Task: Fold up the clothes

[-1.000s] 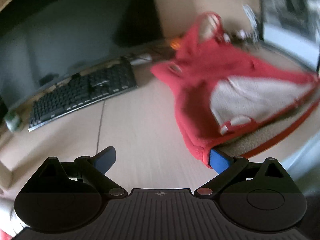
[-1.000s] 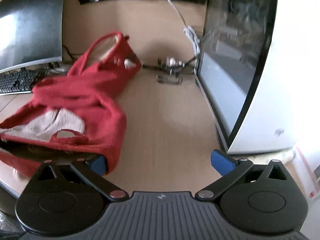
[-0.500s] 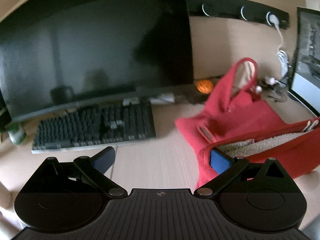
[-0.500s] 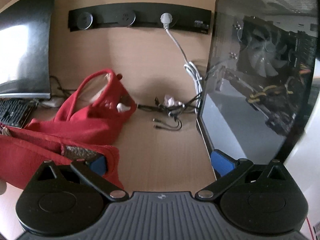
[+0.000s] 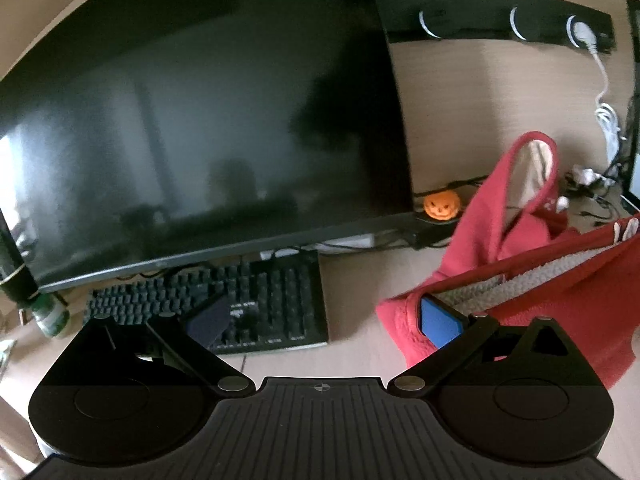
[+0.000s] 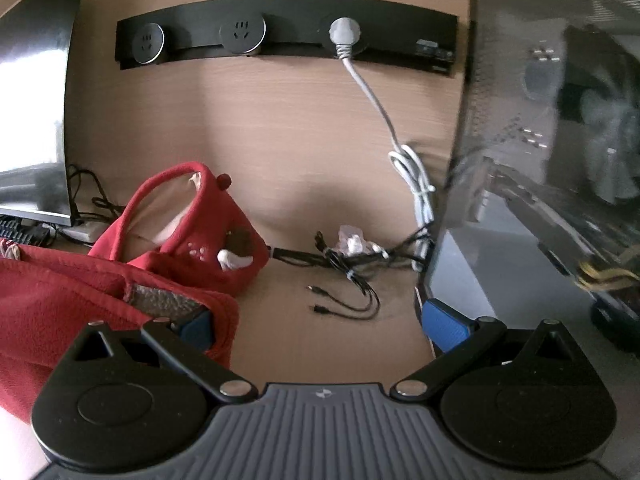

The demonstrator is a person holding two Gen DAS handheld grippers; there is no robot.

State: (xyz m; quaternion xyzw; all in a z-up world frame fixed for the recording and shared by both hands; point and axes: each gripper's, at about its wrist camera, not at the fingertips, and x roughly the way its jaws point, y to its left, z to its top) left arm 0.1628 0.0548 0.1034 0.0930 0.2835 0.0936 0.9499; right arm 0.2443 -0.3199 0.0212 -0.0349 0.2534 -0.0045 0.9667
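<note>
Your L claw (image 5: 324, 322) is spread wide, jaws well apart; only its right pad touches the red fleece garment (image 5: 560, 280), nothing pinched. Your R claw (image 6: 320, 322) is also wide open, left pad tucked at the garment's (image 6: 80, 300) edge, no grip. Garment sits bunched on the worktop (image 6: 280, 320) btwn both claws, hood upright. Keyboard (image 5: 248, 304) & monitor (image 5: 200, 120) at left, PC case (image 6: 540, 200) at right. No containers in view.

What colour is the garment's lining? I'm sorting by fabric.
Cream lining inside the red garment, best in the left wrist view.
</note>
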